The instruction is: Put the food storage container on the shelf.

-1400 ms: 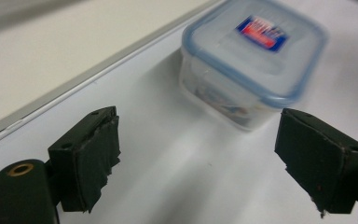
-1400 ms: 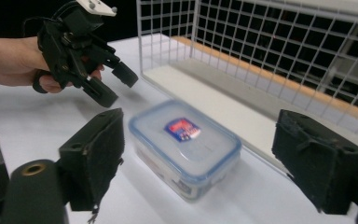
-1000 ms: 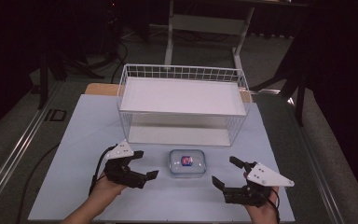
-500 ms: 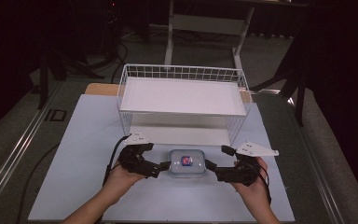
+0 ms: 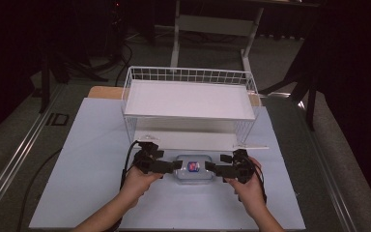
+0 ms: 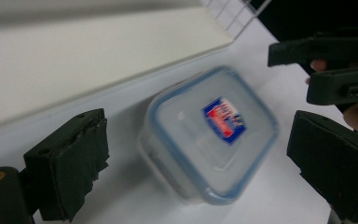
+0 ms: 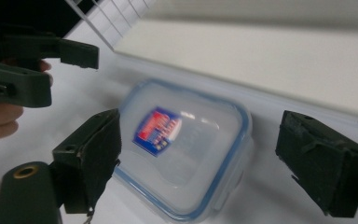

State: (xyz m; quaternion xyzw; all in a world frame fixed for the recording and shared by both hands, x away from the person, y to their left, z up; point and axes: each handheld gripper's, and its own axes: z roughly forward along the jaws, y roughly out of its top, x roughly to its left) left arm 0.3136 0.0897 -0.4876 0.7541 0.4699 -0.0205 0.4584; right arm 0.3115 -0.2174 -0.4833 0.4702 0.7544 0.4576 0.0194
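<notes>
The box (image 5: 192,168) sits flat on the white mat (image 5: 92,159), just in front of the rack (image 5: 188,99): a clear plastic tub, rounded corners, blue seal round the lid, a red-and-blue label in the middle of the lid. In the gripper views it looks empty, though the lid blurs what is under it. The left gripper (image 5: 170,166) comes in at the box's left end, jaws spread wide apart; in its own view the box lies between them with bare mat on both sides, no contact to be seen. The right gripper (image 5: 213,168) mirrors it at the box's right end, jaws also apart, one pad (image 7: 93,154) close against the box's edge; touching or not, I cannot tell. Behind the box, the rack's low white shelf (image 5: 188,140) runs near its back edge. In front of the box, open mat toward the person. The rack's upper wire basket holds a white board (image 5: 188,100).
</notes>
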